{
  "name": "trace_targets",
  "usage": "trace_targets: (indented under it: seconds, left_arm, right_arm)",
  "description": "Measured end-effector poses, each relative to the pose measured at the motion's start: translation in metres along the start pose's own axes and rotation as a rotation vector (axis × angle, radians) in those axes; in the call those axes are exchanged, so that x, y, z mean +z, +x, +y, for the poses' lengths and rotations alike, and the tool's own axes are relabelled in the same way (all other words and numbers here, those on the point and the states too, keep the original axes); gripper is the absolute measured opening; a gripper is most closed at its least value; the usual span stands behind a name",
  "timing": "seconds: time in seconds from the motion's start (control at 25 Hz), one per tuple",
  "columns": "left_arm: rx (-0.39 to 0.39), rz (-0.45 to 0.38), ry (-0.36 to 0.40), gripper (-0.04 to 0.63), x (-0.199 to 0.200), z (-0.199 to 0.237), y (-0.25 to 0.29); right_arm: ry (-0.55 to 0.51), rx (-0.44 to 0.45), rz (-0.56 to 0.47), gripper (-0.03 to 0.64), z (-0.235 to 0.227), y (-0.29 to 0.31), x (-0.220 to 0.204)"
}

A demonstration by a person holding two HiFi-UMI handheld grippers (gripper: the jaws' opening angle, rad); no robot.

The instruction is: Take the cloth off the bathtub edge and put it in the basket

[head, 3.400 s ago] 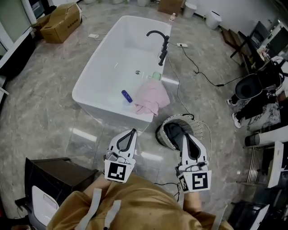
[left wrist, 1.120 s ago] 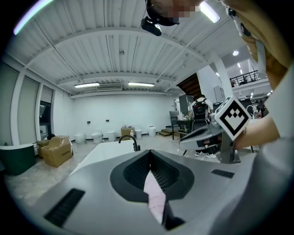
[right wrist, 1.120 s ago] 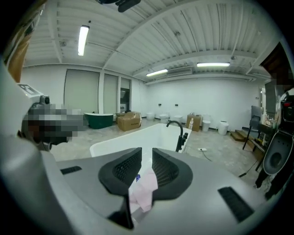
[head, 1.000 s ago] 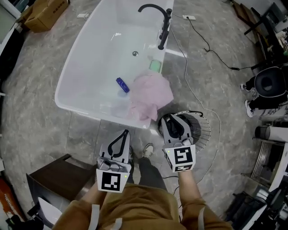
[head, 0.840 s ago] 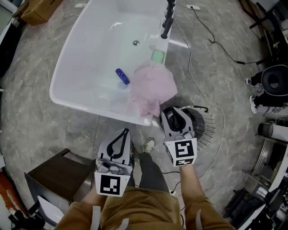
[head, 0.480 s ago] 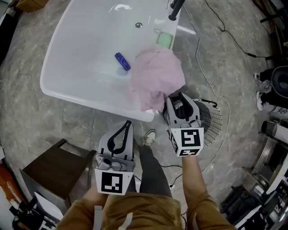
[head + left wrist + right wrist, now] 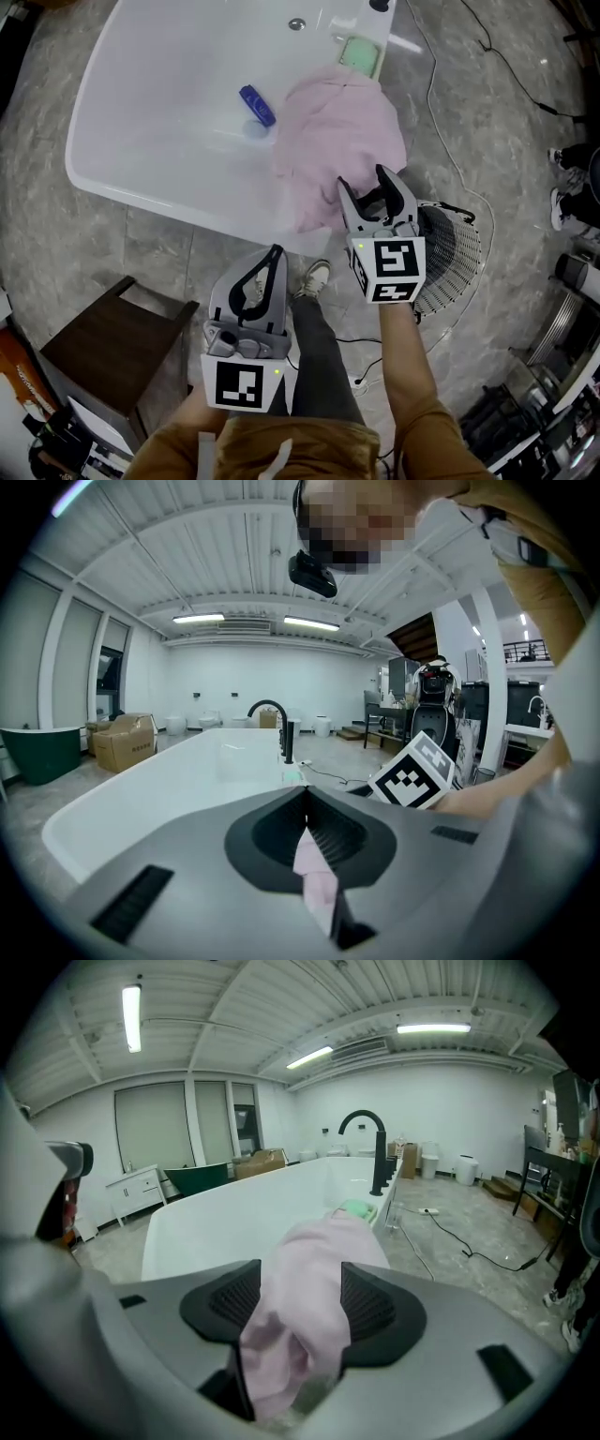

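A pink cloth hangs over the near edge of the white bathtub. My right gripper is at the cloth's hanging lower end. Its jaws have just been opening and now stand apart. In the right gripper view the cloth fills the gap of the right gripper, and the pads do not clamp it. My left gripper hangs lower left over the floor, shut and empty. In its own view the left gripper shows a sliver of cloth beyond the tips. A wire basket sits on the floor under the right hand.
A green soap pad lies on the tub rim and a blue object inside the tub. A black faucet stands at the far rim. A dark stool is at lower left. A cable crosses the floor.
Both grippers have dropped and moved toward the tub. The right gripper's jaws have opened and reached the cloth's hanging end. The left gripper stays shut.
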State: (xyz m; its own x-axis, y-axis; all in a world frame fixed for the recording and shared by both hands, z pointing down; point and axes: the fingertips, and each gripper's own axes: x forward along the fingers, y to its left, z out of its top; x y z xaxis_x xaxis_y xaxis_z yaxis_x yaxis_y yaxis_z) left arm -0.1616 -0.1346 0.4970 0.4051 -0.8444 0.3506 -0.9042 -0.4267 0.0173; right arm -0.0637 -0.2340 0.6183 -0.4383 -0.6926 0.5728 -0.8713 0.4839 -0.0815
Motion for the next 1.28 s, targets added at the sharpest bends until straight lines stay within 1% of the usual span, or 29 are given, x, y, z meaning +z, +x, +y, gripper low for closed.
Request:
trace_targets:
  seconds: [0.24,0.36,0.52,0.64,0.88,1.08,1.16,1.28]
  left_arm:
    - [0.006,0.025,-0.004,0.006,-0.015,0.003,0.008]
    - [0.013,0.027,-0.003,0.006,-0.017,0.005,0.01]
    - [0.02,0.032,-0.007,0.006,-0.02,0.01,0.014]
    - [0.025,0.037,-0.014,0.006,-0.023,0.013,0.016]
    - [0.029,0.052,-0.026,0.006,-0.028,0.014,0.019]
    - [0.03,0.054,-0.028,0.006,-0.029,0.017,0.019]
    - [0.026,0.055,-0.024,0.006,-0.029,0.018,0.019]
    - [0.024,0.053,-0.03,0.006,-0.028,0.018,0.02]
  right_arm:
    - [0.04,-0.02,-0.008,0.278,-0.009,0.024,-0.006]
    - [0.077,-0.025,-0.001,0.311,-0.015,0.035,-0.007]
    - [0.135,-0.032,0.038,0.376,-0.023,0.047,-0.017]
    - [0.188,-0.022,0.063,0.406,-0.025,0.056,-0.025]
    - [0.248,0.003,0.092,0.408,-0.022,0.072,-0.032]
    - [0.255,0.011,0.085,0.405,-0.021,0.074,-0.032]
    - [0.256,0.012,0.081,0.382,-0.02,0.072,-0.032]
    - [0.252,0.008,0.084,0.314,-0.02,0.066,-0.032]
